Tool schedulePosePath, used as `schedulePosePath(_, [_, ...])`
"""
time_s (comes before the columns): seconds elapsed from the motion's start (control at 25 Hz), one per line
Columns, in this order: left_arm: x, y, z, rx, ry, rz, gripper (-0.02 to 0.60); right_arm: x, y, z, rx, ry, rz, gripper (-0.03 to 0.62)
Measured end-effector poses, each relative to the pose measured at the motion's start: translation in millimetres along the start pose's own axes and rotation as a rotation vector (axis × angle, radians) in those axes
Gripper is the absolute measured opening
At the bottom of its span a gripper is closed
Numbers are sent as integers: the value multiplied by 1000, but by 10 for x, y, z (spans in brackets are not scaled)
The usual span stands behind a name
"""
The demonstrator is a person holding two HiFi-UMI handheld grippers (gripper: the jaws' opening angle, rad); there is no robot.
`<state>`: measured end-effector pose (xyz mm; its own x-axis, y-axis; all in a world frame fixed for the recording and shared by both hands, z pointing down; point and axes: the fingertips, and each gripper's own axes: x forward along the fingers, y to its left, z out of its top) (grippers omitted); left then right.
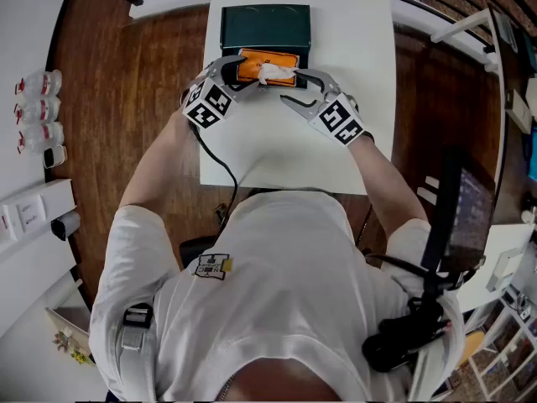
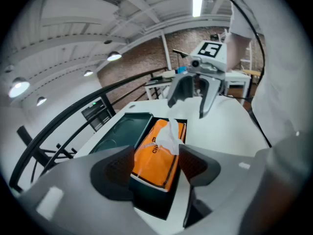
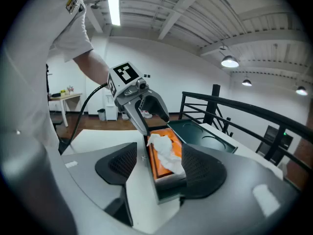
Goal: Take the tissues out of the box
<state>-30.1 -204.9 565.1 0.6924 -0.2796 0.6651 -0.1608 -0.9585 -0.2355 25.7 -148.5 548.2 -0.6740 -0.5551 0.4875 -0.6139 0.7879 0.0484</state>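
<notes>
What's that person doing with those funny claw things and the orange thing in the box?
A person is at a white table with a gripper in each hand. Both grippers are at an open dark green box that holds an orange tissue pack, one at each end. The left gripper and the right gripper both have their jaws apart and aren't squeezing anything. A white tissue pokes up from the pack, and it hasn't been pulled out yet.

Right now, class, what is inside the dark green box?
An orange tissue pack lies in the dark green box, a white tissue sticking up from its top. The pack hides the box's floor and any tissues within it.
</notes>
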Motion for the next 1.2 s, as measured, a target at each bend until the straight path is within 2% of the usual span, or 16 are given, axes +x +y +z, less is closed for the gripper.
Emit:
schedulePosePath(0.12, [119,68,1,110,78,-87,319,105,-231,42,-87,53,34,317])
schedulePosePath(0.24, [201,91,-55,160,134,-153,333,243,-363,-12,-121,112,90,351])
schedulePosePath(0.36, [189,100,-83,145,131,-176,333,340,-340,-98,-141,152,149,371])
schedulePosePath(0.44, [131,139,-90,96,105,-162,333,372,-327,-111,-152,153,165,374])
schedulePosePath(0.52, [82,198,-104,92,88,-130,333,382,-314,-124,-137,150,164,377])
schedulePosePath(0.6, [101,237,-83,156,95,-127,333,377,-284,-125,-117,141,160,377])
schedulePosePath(0.64, [148,220,-74,201,114,-154,354,369,-270,-131,-111,138,158,377])
schedulePosePath(0.68, [214,171,-83,249,143,-197,396,357,-258,-147,-106,139,156,377])
schedulePosePath(0.8, [404,-51,-232,350,238,-328,425,308,-214,-227,-91,150,148,377])
schedulePosePath(0.88, [469,-109,-312,346,268,-365,434,273,-184,-262,-76,149,147,377])
schedulePosePath(1.04, [429,-101,-299,307,236,-388,414,207,-145,-274,-50,136,145,377])
schedulePosePath(1.2, [414,-3,-148,176,198,-409,413,221,-155,-288,-35,130,154,377])
